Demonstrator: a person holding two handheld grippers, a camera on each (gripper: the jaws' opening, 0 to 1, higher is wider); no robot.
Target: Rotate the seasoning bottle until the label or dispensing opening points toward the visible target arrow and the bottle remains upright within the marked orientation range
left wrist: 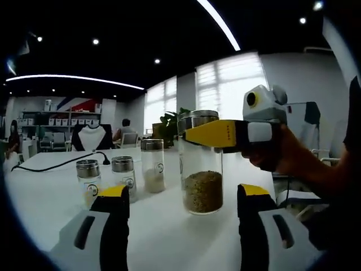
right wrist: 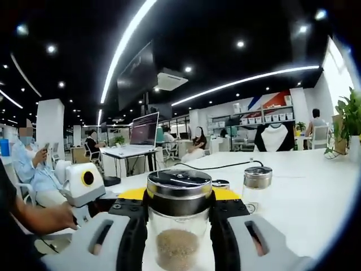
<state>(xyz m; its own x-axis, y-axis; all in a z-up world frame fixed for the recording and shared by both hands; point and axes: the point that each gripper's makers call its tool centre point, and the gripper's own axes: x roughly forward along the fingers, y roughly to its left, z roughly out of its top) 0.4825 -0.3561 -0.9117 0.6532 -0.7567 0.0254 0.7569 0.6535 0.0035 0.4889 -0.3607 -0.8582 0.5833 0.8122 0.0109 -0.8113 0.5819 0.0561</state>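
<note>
A tall glass seasoning bottle (left wrist: 202, 169) with a metal lid and brown grains in its bottom stands upright on the white table (left wrist: 169, 237). My right gripper (left wrist: 217, 134) comes in from the right and is shut on the bottle just under the lid. In the right gripper view the bottle (right wrist: 177, 237) sits between the two jaws of the right gripper (right wrist: 177, 204), which press on both sides of its neck. My left gripper (left wrist: 183, 197) is open in front of the bottle, a jaw on either side and apart from the glass.
Three smaller metal-lidded shakers (left wrist: 88, 180) (left wrist: 123, 175) (left wrist: 153, 165) stand in a row left of the bottle. A black cable (left wrist: 62, 162) runs across the far table. A potted plant (left wrist: 169, 125) stands behind. A small shaker (right wrist: 257, 183) stands right of the held bottle.
</note>
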